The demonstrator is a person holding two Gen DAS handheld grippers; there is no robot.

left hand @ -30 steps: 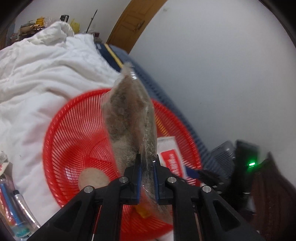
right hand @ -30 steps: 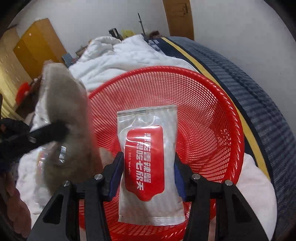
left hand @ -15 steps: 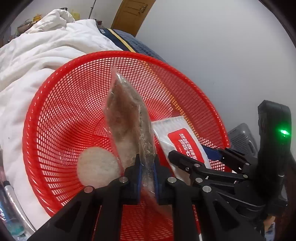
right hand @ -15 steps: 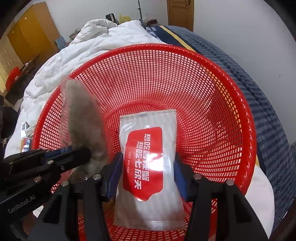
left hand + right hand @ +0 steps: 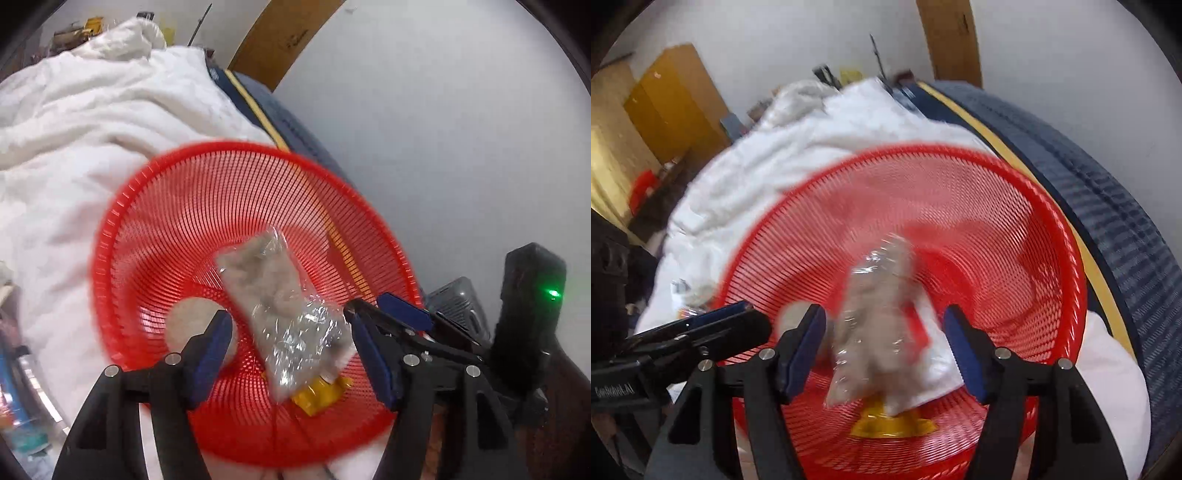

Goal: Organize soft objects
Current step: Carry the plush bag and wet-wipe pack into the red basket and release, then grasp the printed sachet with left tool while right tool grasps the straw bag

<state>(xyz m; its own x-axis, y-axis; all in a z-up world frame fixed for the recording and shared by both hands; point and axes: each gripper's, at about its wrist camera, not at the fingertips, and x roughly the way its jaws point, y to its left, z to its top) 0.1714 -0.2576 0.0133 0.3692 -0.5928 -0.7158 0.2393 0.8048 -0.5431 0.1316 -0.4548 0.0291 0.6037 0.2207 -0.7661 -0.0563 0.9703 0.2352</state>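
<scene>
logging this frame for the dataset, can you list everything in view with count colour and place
basket: 1, red mesh, on the duvet
fur pouch: 1, grey in clear plastic, inside the basket, on top of the other things
wipes pack: 1, white and red, in the basket under the fur pouch
round pad: 1, off-white, on the basket floor
yellow item: 1, yellow, on the basket floor near the front; too hidden to identify
duvet: 1, white, spread over the bed
mattress: 1, navy with a yellow stripe, beside the wall
cabinet: 1, yellow-brown, far left by the wall
left gripper: 1, black with blue pads, open over the basket
right gripper: 1, black with blue pads, open over the basket
</scene>
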